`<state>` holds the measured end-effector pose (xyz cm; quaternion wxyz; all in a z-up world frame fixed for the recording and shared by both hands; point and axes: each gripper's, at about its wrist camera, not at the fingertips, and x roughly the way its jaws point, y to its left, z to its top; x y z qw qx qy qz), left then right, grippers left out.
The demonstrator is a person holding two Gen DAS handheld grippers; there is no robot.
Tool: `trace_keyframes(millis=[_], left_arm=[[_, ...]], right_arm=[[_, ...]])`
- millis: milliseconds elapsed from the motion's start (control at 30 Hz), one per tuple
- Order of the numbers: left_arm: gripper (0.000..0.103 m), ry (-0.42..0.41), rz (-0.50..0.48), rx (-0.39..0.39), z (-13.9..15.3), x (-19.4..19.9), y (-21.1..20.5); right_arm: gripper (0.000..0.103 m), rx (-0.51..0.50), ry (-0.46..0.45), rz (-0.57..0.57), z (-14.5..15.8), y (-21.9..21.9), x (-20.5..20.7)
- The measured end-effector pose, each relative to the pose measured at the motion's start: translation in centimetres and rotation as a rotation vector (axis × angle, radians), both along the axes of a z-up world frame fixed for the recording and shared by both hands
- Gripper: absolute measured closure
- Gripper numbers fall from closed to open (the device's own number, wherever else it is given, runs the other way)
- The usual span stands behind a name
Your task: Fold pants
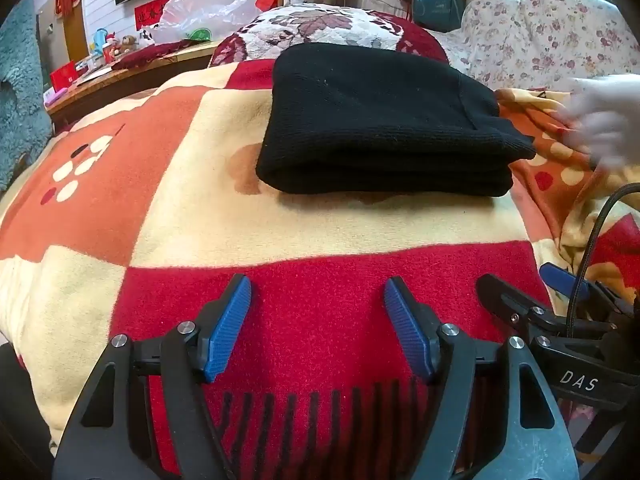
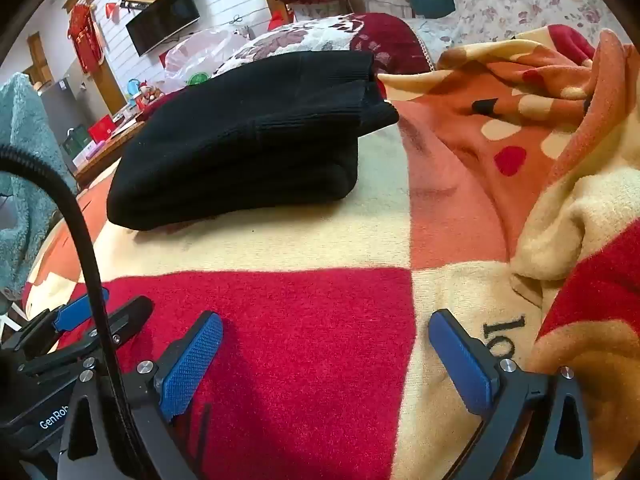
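Note:
The black pants (image 1: 380, 120) lie folded into a thick stack on a red, cream and orange checked blanket (image 1: 280, 220). My left gripper (image 1: 317, 282) hovers over a red square of the blanket, short of the stack, open with nothing between its blue pads. The right wrist view shows the same stack (image 2: 248, 140) at upper left. My right gripper (image 2: 326, 320) is open wide above the blanket, also empty. Each gripper appears in the other's view, side by side: the right gripper (image 1: 532, 292) and the left gripper (image 2: 112, 306).
A blurred white-gloved hand (image 1: 600, 120) is on the blanket right of the stack. The blanket is bunched up at the right (image 2: 560, 160). A floral pillow (image 1: 320, 28) lies behind the pants. A plastic bag (image 1: 200, 12) and a cluttered wooden table (image 1: 100, 72) stand at back left.

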<state>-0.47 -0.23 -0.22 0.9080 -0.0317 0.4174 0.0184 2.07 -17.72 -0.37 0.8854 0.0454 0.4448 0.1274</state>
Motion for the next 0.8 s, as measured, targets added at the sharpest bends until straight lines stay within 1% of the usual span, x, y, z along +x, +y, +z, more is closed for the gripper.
trace_keyframes(millis=[267,300,800], left_arm=[[0.033,0.002,0.0,-0.002,0.02,0.05,0.07],[0.033,0.002,0.0,-0.002,0.0,0.02,0.04],[0.033,0.003,-0.001,-0.003,-0.03,-0.01,0.04]], right_arm=[[0.0,0.001,0.001,0.0,0.09,0.63,0.01],[0.0,0.01,0.0,0.0,0.01,0.01,0.0],[0.0,0.012,0.001,0.0,0.01,-0.01,0.0]])
